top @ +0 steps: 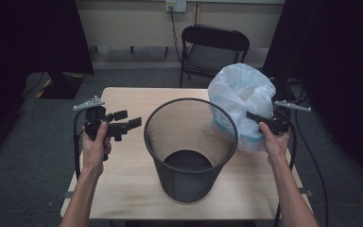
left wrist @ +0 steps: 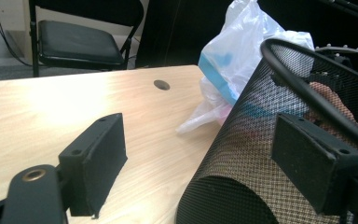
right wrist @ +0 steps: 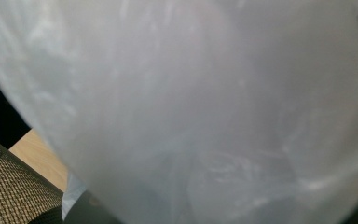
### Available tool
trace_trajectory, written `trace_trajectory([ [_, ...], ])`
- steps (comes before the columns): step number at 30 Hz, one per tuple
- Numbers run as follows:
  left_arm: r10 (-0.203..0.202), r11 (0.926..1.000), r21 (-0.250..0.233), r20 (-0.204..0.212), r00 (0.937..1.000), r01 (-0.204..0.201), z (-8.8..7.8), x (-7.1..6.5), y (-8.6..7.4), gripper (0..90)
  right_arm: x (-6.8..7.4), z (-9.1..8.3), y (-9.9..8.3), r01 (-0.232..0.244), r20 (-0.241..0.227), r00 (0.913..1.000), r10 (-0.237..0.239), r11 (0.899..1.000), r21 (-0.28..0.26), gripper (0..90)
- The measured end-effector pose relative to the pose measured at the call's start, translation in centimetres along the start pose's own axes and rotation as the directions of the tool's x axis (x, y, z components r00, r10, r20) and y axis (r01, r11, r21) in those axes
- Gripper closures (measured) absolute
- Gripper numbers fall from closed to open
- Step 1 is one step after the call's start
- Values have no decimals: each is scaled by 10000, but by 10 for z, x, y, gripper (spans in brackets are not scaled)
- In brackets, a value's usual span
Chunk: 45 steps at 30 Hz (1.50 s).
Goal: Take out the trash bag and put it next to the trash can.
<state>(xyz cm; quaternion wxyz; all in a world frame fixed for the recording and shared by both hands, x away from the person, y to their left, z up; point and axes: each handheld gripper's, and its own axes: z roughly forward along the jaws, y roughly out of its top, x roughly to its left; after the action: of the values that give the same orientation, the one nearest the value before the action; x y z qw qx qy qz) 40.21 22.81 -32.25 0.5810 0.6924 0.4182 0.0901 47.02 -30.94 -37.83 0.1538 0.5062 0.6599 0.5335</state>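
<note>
Right gripper (top: 260,119) grips the billowing white translucent plastic bag (top: 240,94) at the desk's far right corner.
We fear it slips free or snags the black mesh wastebasket (top: 190,146); left gripper (top: 128,119) gapes wide, empty.

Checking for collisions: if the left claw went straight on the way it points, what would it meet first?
Most likely the mesh wastebasket: the open left claw points at its side wall, though depth is unclear.

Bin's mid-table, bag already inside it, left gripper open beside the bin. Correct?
One thing is off: the bag is not inside the bin. The high view shows it outside, at the bin's right, at the right gripper. The bin stands mid-table, and the left gripper is open beside it.
</note>
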Motion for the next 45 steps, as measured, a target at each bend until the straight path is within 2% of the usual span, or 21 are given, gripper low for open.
trace_trajectory([
  [3, 88, 9997, 210, 86, 9999, -90, 2, 3, -8, 181, -4, 0, -7, -65, 73, 10000, 65, 10000, -5, 846],
  [5, 134, 9993, 350, -81, 9999, -131, 3, 3, -11, 182, -5, 0, -10, -90, 93, 9999, 90, 10000, 27, 846],
  [8, 475, 9957, 827, -766, 9959, -411, 9, 7, -23, 184, -9, 4, -22, -72, 228, 9997, 67, 9997, 226, 845],
  [10, 531, 9940, 999, -966, 9939, -434, 12, 10, -29, 178, -10, 7, -29, 72, 433, 9990, -89, 9991, 409, 843],
  [15, 646, 9895, 1358, -1159, 9912, -486, 19, 13, -44, 177, -11, 12, -45, 20, 427, 9991, -45, 9982, 592, 836],
  [16, 802, 9871, 1477, -1284, 9885, -609, 20, 13, -48, 177, -11, 13, -48, 15, 373, 9993, -39, 9979, 643, 834],
  [18, 1318, 9787, 1788, -1707, 9765, -1009, 22, 11, -57, 177, -8, 14, -55, 63, 309, 9995, -85, 9974, 721, 822],
  [23, 1461, 9692, 2247, -1974, 9694, -1003, 27, 19, -78, 176, -6, 15, -63, -18, 265, 9996, 0, 9975, 708, 765],
  [26, 1449, 9635, 2530, -2195, 9648, -872, 29, 23, -86, 173, -5, 18, -67, -32, 326, 9995, 4, 9964, 846, 672],
  [28, 1781, 9490, 3007, -2618, 9485, -951, 33, 27, -99, 170, -6, 22, -70, -44, 351, 9994, 9, 9951, 983, 621],
  [29, 1688, 9504, 3002, -2767, 9460, -818, 34, 28, -103, 170, -7, 24, -71, -124, 411, 9991, 82, 9948, 1016, 605],
  [32, 1361, 9506, 3069, -2778, 9509, -464, 35, 33, -115, 170, -10, 28, -72, -266, 571, 9982, 205, 9936, 1096, 617],
  [33, 1456, 9470, 3175, -2888, 9462, -488, 36, 34, -120, 170, -12, 30, -72, -318, 685, 9974, 243, 9934, 1102, 621],
  [34, 1622, 9377, 3432, -2935, 9421, -545, 36, 34, -124, 170, -14, 31, -71, -358, 760, 9967, 275, 9933, 1100, 621],
  [39, 1643, 9292, 3667, -2973, 9405, -464, 37, 35, -139, 170, -20, 40, -64, -465, 1158, 9927, 325, 9917, 1202, 610],
  [40, 1768, 9151, 4002, -2873, 9414, -498, 40, 35, -146, 170, -20, 42, -61, -463, 1282, 9913, 310, 9919, 1181, 604],
  [41, 1768, 9151, 4002, -2873, 9414, -498, 40, 35, -146, 170, -21, 44, -59, -422, 1398, 9898, 261, 9927, 1134, 601],
  [42, 1908, 9033, 4252, -2776, 9416, -577, 41, 36, -151, 170, -22, 46, -56, -409, 1450, 9891, 248, 9932, 1090, 597],
  [43, 1821, 9069, 4185, -2837, 9415, -493, 42, 35, -153, 170, -22, 49, -54, -462, 1467, 9887, 305, 9934, 1048, 587],
  [44, 1955, 9015, 4291, -2889, 9372, -558, 42, 36, -154, 170, -24, 51, -51, -515, 1477, 9884, 365, 9938, 990, 582],
  [45, 1896, 9001, 4327, -2836, 9400, -510, 43, 37, -155, 170, -24, 54, -49, -587, 1468, 9882, 442, 9936, 961, 577],
])
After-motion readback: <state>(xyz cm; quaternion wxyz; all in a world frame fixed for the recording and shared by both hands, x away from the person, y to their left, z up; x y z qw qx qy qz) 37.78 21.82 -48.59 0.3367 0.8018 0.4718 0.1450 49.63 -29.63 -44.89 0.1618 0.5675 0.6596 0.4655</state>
